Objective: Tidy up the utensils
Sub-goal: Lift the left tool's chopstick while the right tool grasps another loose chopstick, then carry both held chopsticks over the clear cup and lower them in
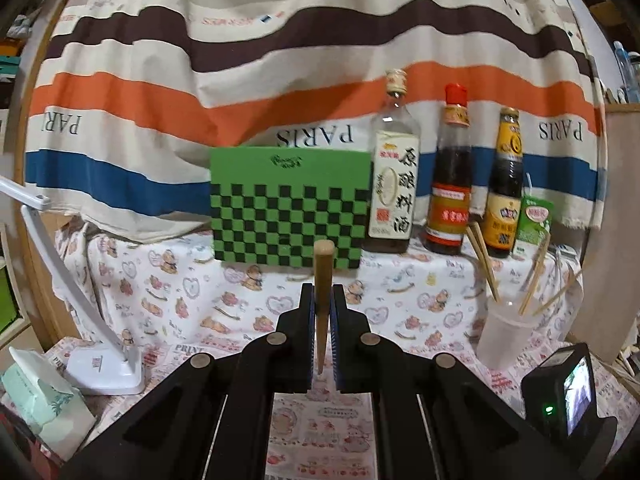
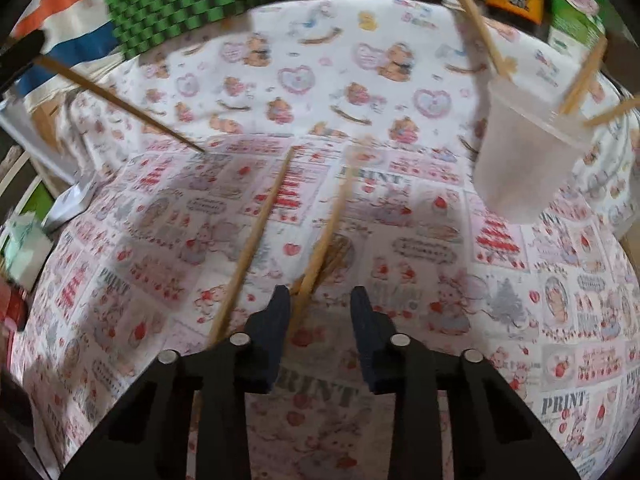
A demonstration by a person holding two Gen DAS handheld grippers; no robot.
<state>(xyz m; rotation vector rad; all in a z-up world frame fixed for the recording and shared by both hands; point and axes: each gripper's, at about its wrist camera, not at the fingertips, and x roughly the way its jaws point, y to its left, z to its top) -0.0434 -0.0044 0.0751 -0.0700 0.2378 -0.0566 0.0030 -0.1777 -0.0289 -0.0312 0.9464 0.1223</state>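
Note:
My left gripper (image 1: 321,304) is shut on a wooden chopstick (image 1: 322,276) that stands upright between its pads, above the table. A translucent plastic cup (image 1: 503,334) at the right holds several chopsticks (image 1: 485,260). In the right wrist view my right gripper (image 2: 320,300) is open, just above loose chopsticks lying on the cloth: one (image 2: 256,240) to its left and one (image 2: 326,236) running between its fingers. The held chopstick (image 2: 120,102) shows at the upper left, slanting down. The cup (image 2: 524,144) is at the upper right.
A green checkered board (image 1: 290,208) stands at the back with three sauce bottles (image 1: 448,172) and a green carton (image 1: 534,226). A white desk lamp (image 1: 104,368) and a tissue pack (image 1: 44,404) are at the left. The right gripper's camera (image 1: 568,396) is at the lower right.

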